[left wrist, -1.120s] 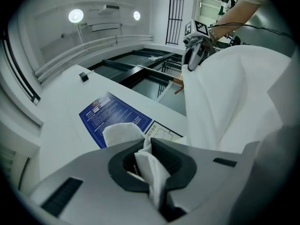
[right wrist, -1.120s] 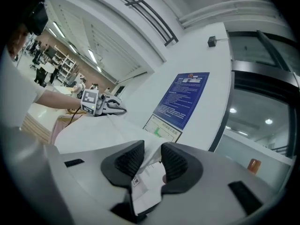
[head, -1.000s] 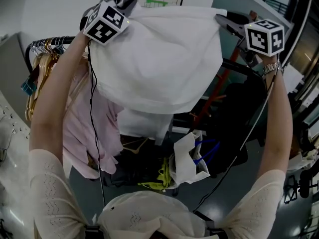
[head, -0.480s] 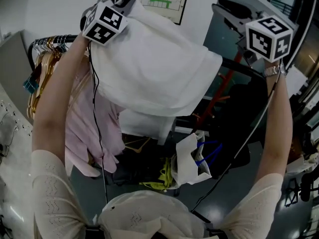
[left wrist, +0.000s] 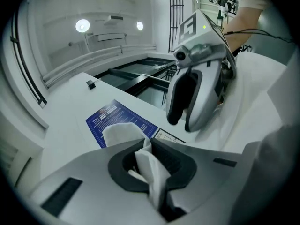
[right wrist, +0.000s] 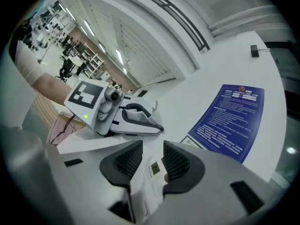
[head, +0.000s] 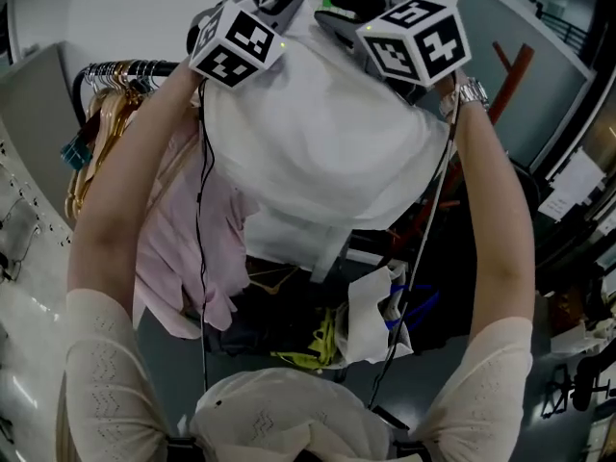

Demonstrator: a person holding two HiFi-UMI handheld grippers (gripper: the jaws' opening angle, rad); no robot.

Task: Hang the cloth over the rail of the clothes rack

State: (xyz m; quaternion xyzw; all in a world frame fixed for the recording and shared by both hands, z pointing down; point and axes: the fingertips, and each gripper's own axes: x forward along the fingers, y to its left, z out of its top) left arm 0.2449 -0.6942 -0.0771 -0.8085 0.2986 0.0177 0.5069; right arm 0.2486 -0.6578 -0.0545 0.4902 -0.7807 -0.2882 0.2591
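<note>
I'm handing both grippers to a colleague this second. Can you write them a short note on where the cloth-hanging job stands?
Left gripper: shut on a fold of the white cloth, held up high.
Right gripper: jaws apart, close beside the left one. A labelled edge of the cloth lies in the gap, not pinched.
Cloth: bunched, hanging from the left gripper in front of the person. The clothes rack rail with hangers is off to the left, with a pink garment hanging below it.
Done: cloth lifted. Whether it lies over a rail cannot be seen.
Left: drape it over the rail, then open the left gripper.
</note>
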